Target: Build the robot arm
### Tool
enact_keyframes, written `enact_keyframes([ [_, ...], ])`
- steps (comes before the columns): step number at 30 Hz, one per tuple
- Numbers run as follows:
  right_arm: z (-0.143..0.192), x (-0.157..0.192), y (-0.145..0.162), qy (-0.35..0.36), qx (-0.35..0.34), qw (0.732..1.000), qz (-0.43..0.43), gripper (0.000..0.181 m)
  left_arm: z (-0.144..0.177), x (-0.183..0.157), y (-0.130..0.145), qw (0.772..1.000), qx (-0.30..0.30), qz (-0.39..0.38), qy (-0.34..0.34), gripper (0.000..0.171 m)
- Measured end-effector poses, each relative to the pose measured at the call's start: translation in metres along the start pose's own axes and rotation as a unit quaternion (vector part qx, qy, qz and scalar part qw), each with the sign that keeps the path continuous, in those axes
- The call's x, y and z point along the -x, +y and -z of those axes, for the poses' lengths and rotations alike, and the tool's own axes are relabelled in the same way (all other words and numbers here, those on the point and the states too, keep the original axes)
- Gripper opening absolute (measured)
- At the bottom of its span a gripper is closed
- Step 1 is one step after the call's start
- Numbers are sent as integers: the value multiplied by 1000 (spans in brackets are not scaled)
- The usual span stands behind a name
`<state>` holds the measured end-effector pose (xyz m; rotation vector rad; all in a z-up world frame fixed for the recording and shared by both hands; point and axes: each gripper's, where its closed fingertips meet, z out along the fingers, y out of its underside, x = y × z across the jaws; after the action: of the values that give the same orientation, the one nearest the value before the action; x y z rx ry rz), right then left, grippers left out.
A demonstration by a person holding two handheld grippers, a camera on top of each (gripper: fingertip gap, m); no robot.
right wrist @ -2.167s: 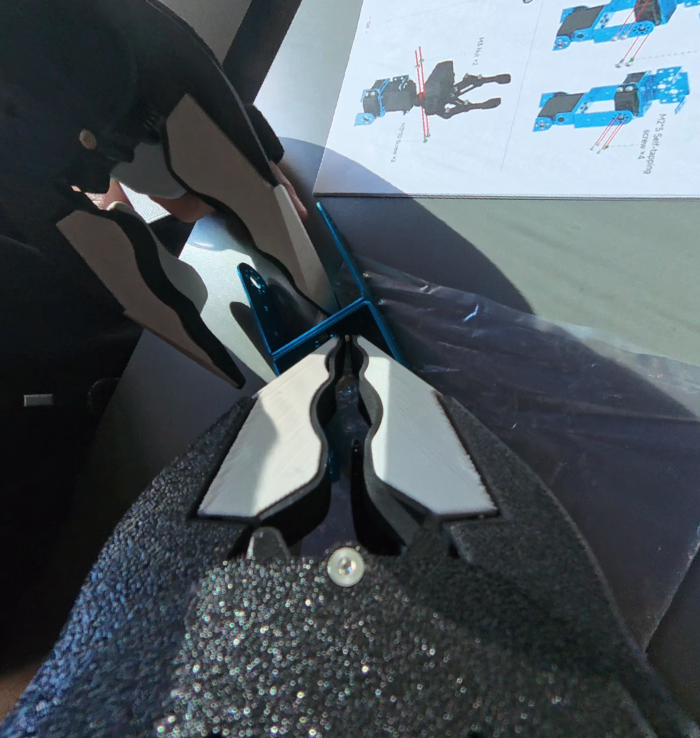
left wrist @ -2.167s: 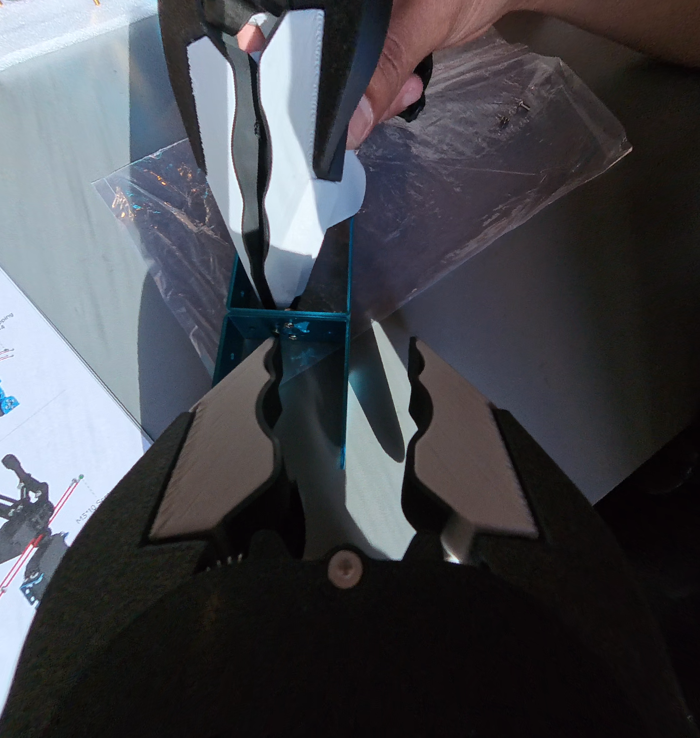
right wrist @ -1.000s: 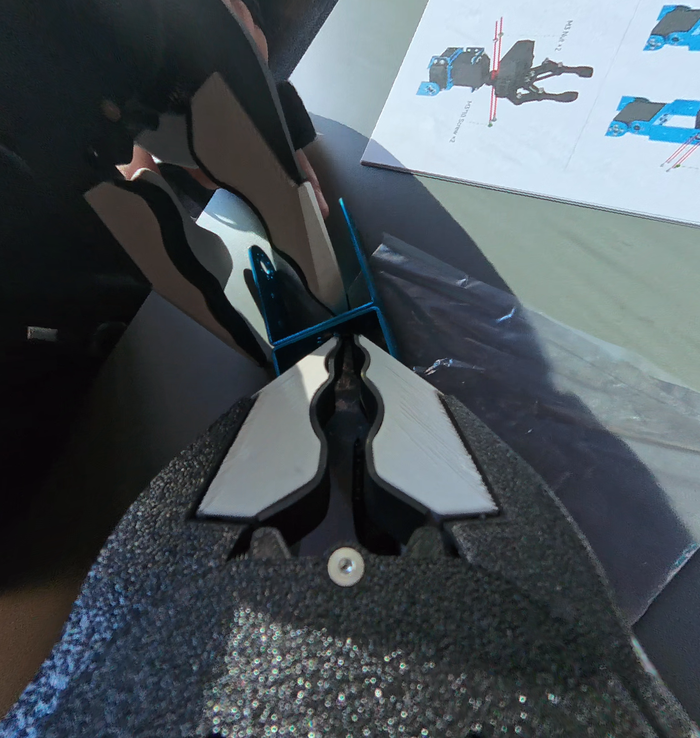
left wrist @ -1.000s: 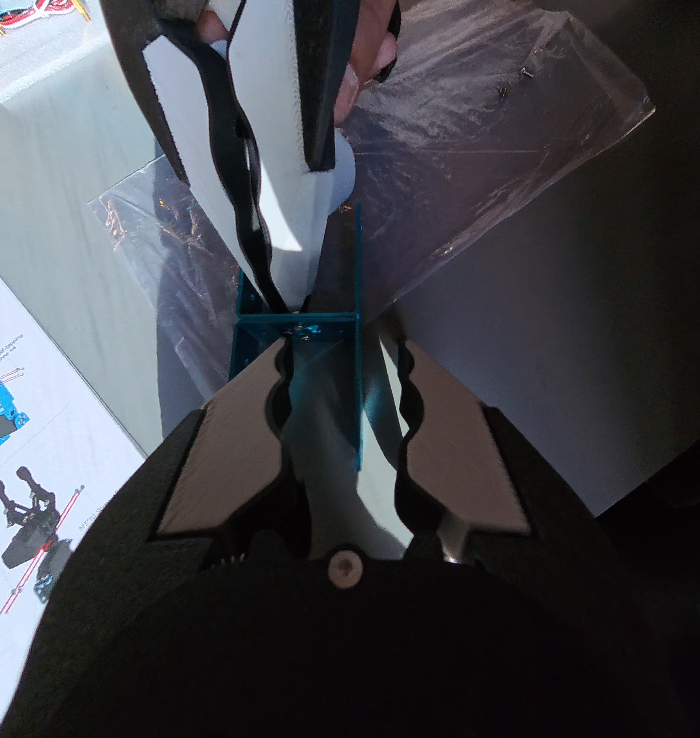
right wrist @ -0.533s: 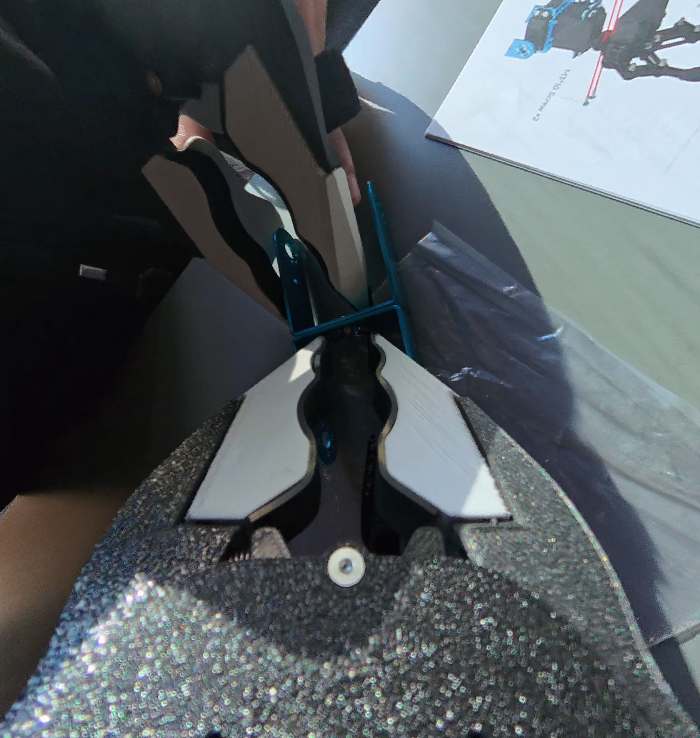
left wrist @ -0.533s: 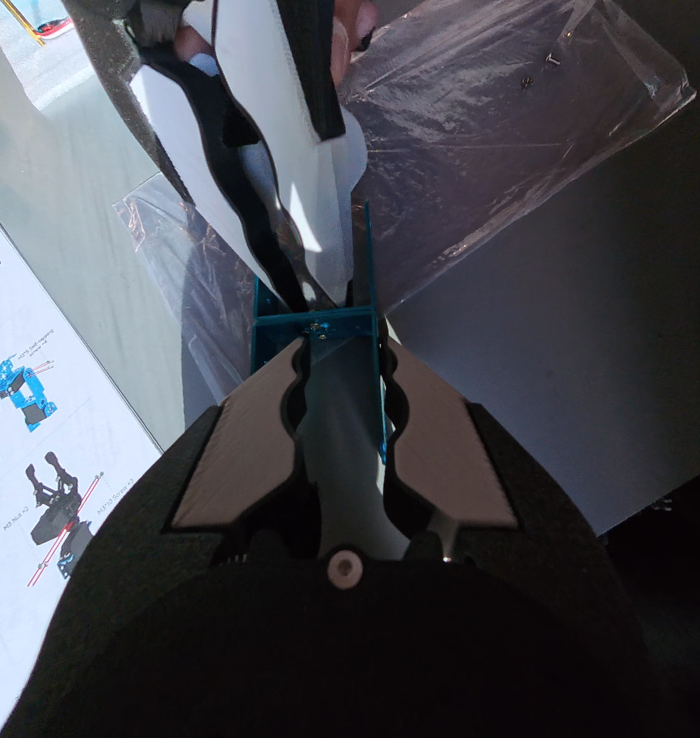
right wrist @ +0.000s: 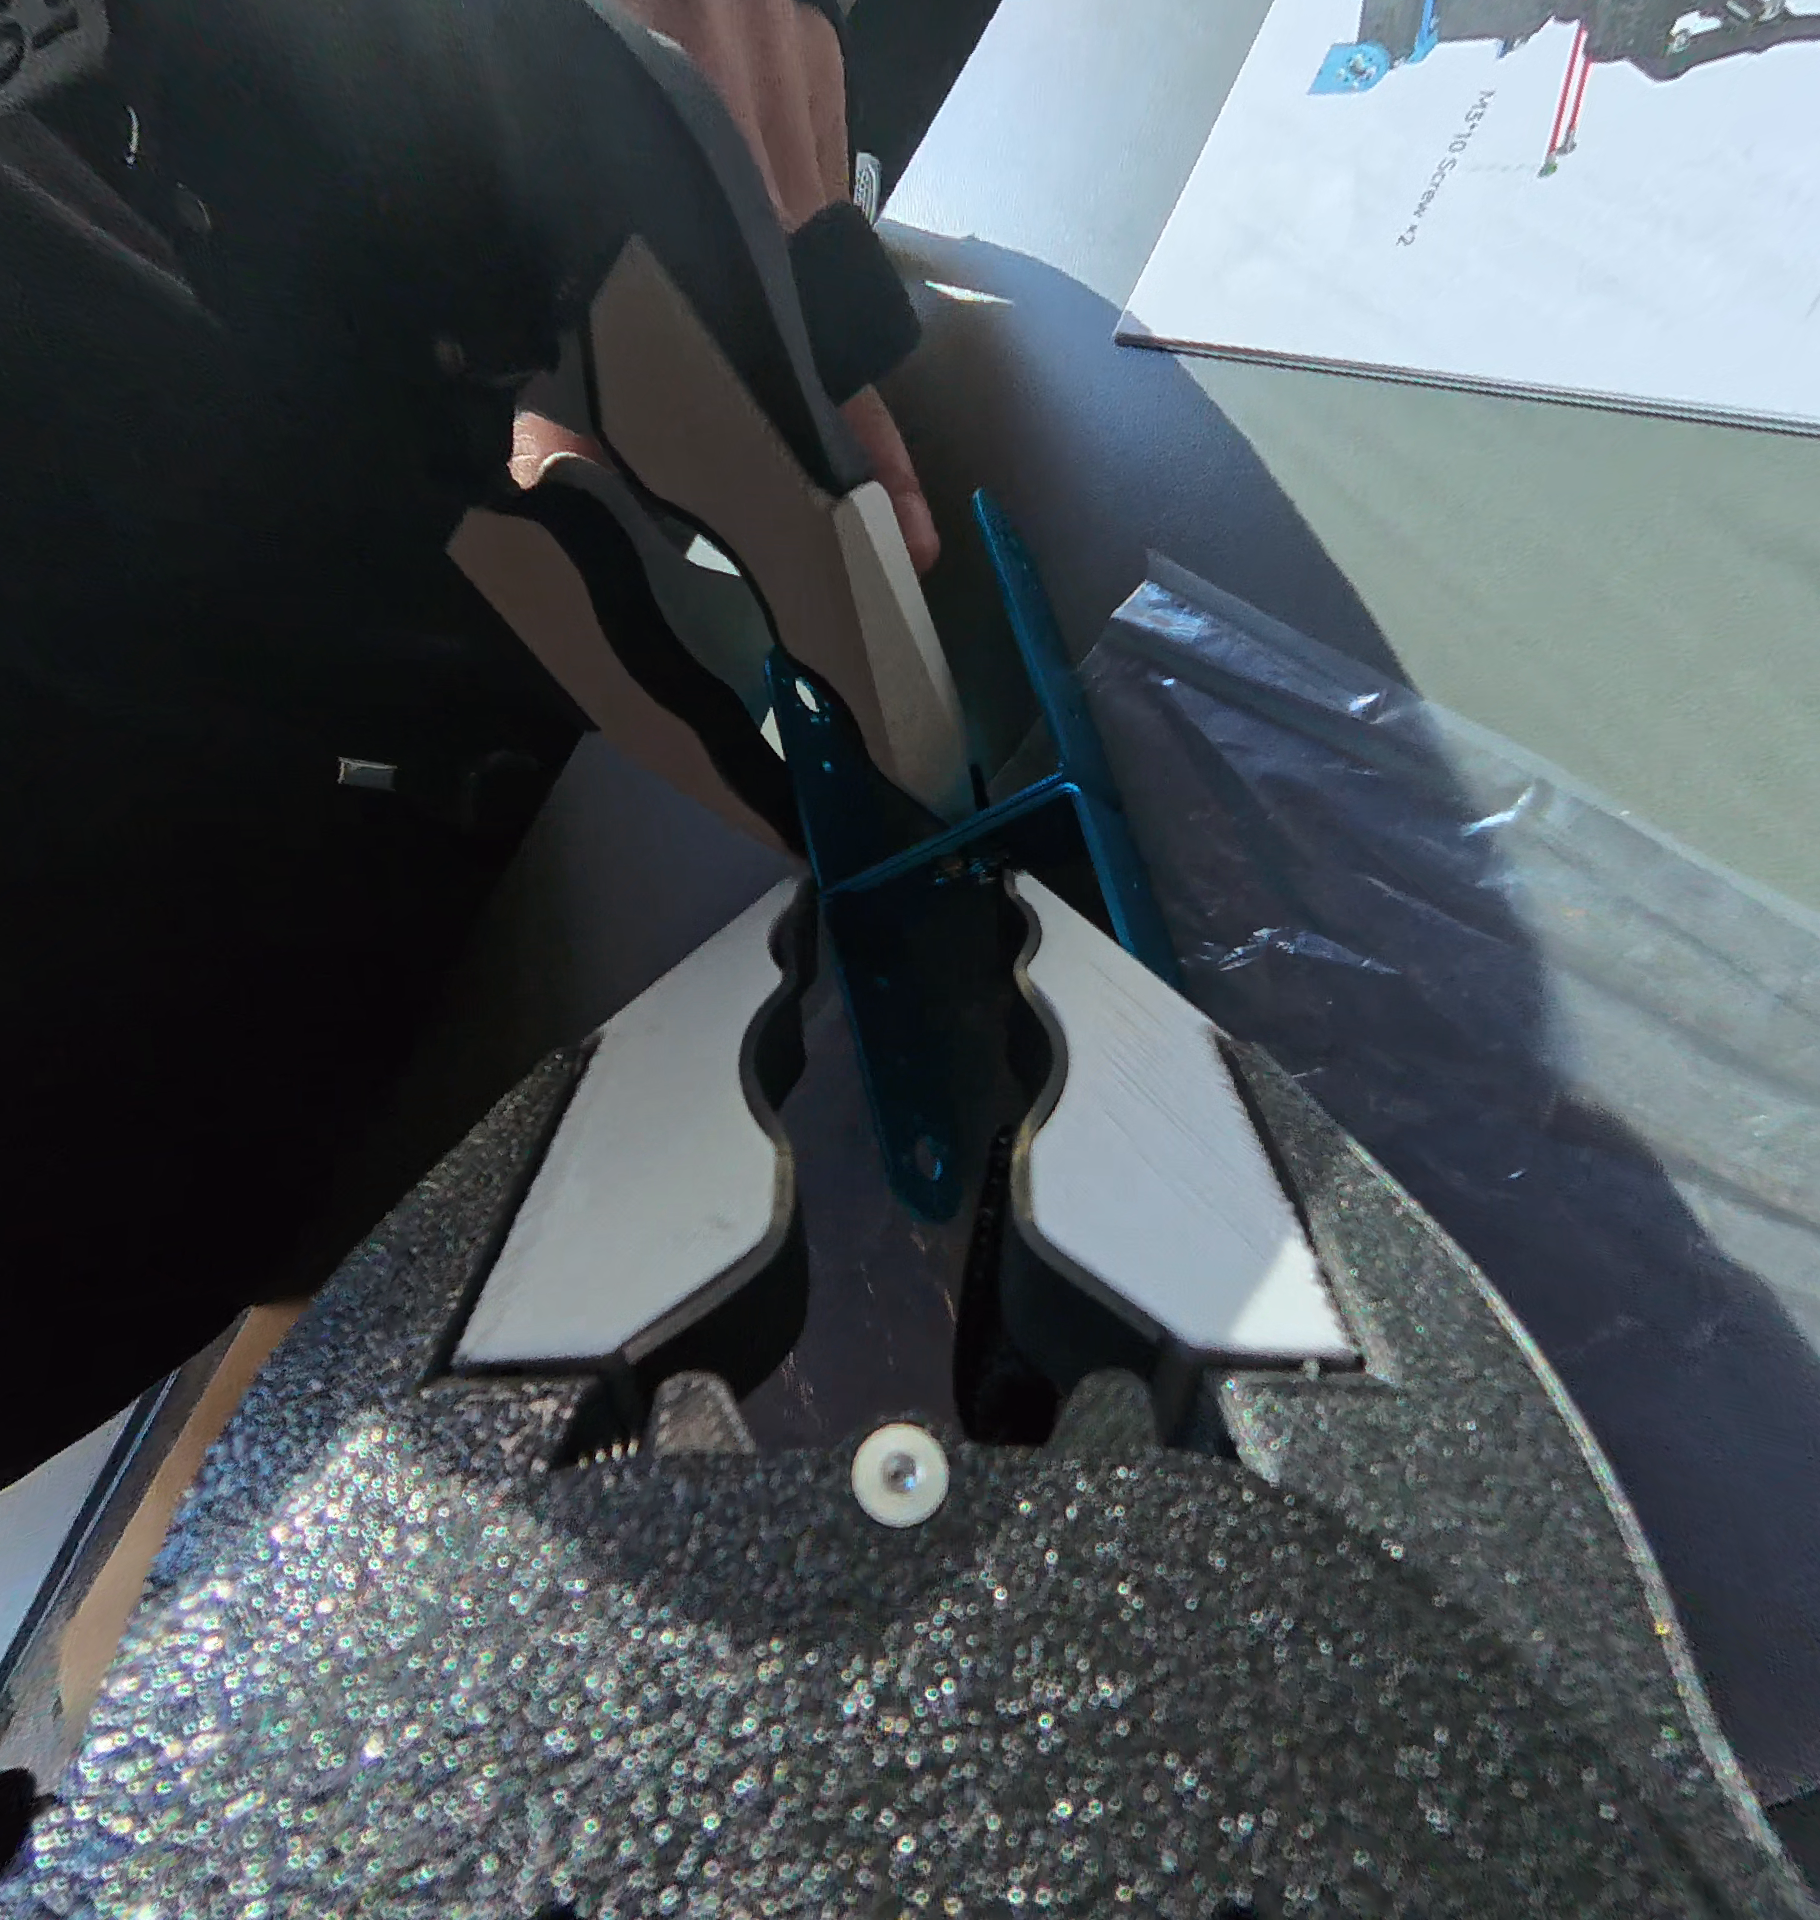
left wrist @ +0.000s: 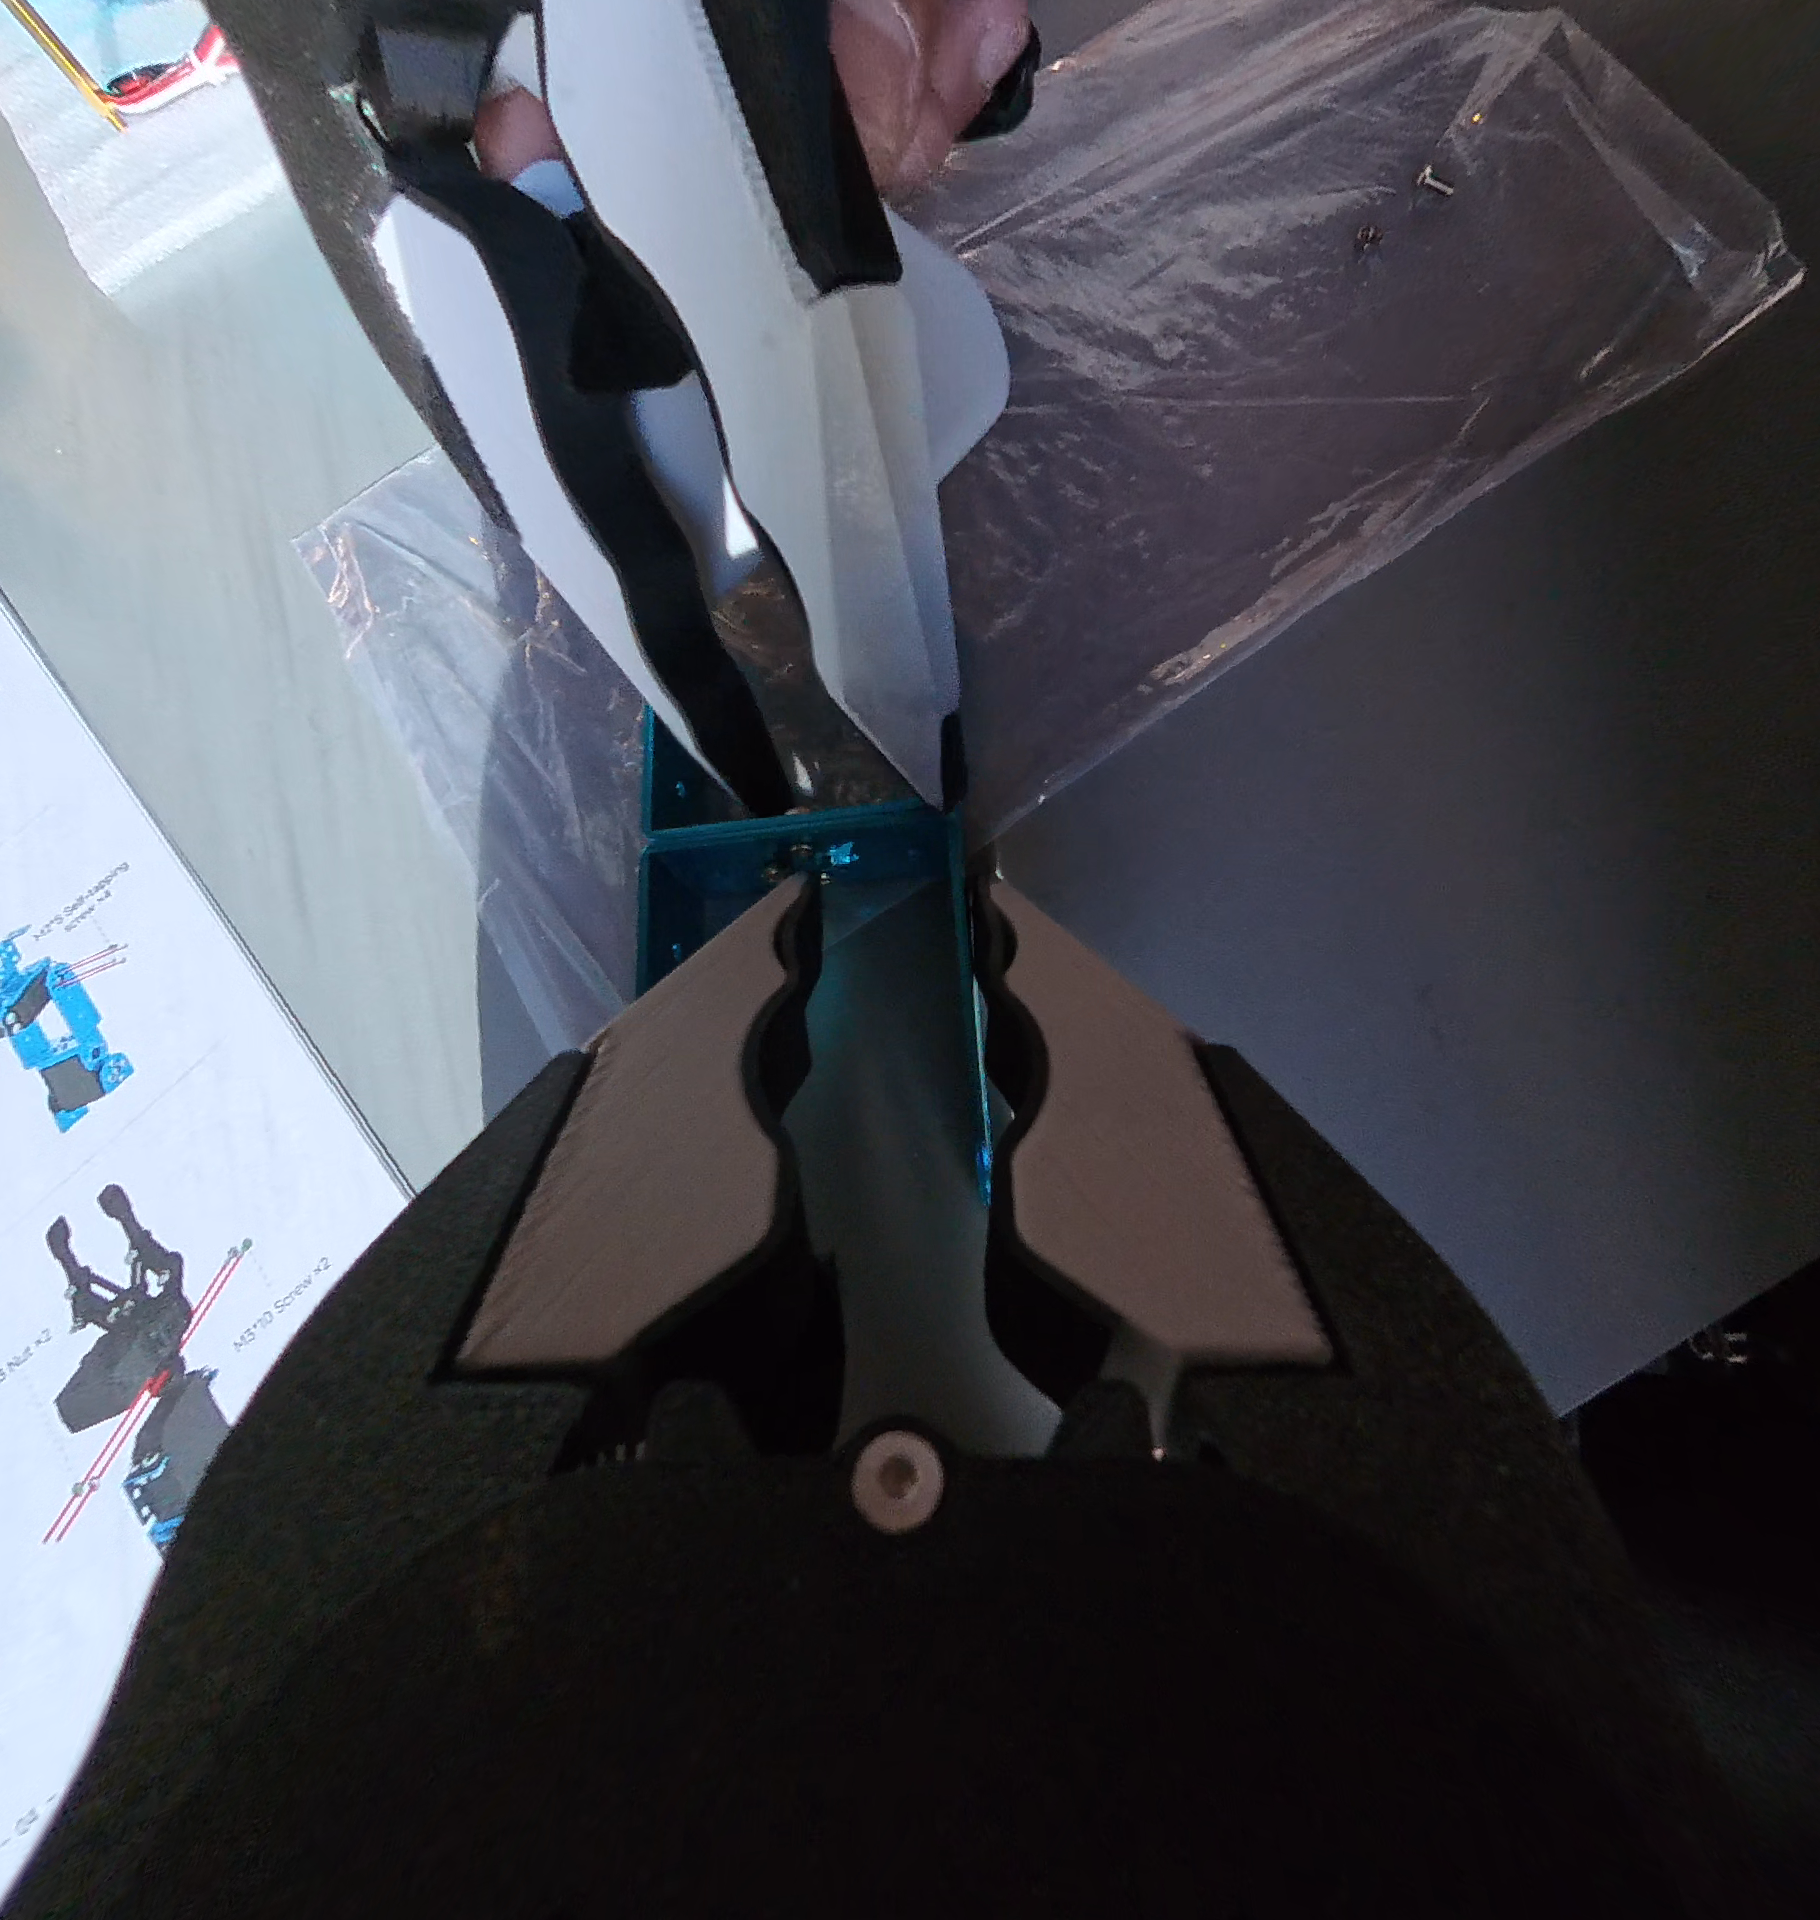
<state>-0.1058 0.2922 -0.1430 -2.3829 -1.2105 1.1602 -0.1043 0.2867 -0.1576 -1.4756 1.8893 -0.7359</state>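
A blue metal bracket (left wrist: 864, 857) with side flanges stands on the table at the edge of a clear plastic bag (left wrist: 1301, 416). My left gripper (left wrist: 890, 888) is open with a narrow gap. Its right finger lies against the bracket's right flange and its left fingertip meets the cross plate. My right gripper (right wrist: 911, 888) is open around the opposite flange of the bracket (right wrist: 885, 1039), which sits loose between its fingers. Each gripper faces the other: the right one shows at the top of the left wrist view (left wrist: 854, 800), the left one in the right wrist view (right wrist: 875, 821).
A printed instruction sheet (left wrist: 106, 1039) lies left of the bracket and also shows in the right wrist view (right wrist: 1508, 208). The bag (right wrist: 1405, 935) holds small screws (left wrist: 1436, 182). Hands (left wrist: 937, 83) grip both tools. The table edge (left wrist: 1571, 1403) runs at the lower right. My two grippers' fingertips are within a few centimetres of each other.
My right gripper, shut on the bracket's flange before, has opened. My left gripper has narrowed from wide open and now sits close around the other flange. Both views shifted slightly.
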Motion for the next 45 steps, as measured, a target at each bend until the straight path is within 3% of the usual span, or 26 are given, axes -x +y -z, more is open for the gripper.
enact_keyframes([
  [7,2,-1,-3,8,-17,1000,7,32,4,-2,1,1000,2,1,3,30],
  [12,0,-2,-4,8,-19,1000,11,33,10,2,4,1000,1,29,6,45],
  [16,-2,-2,-4,9,-19,1000,12,33,7,-1,0,1000,-2,24,14,47],
  [45,-3,1,1,0,3,1000,-16,39,3,-4,1,1000,-7,15,14,42],
])
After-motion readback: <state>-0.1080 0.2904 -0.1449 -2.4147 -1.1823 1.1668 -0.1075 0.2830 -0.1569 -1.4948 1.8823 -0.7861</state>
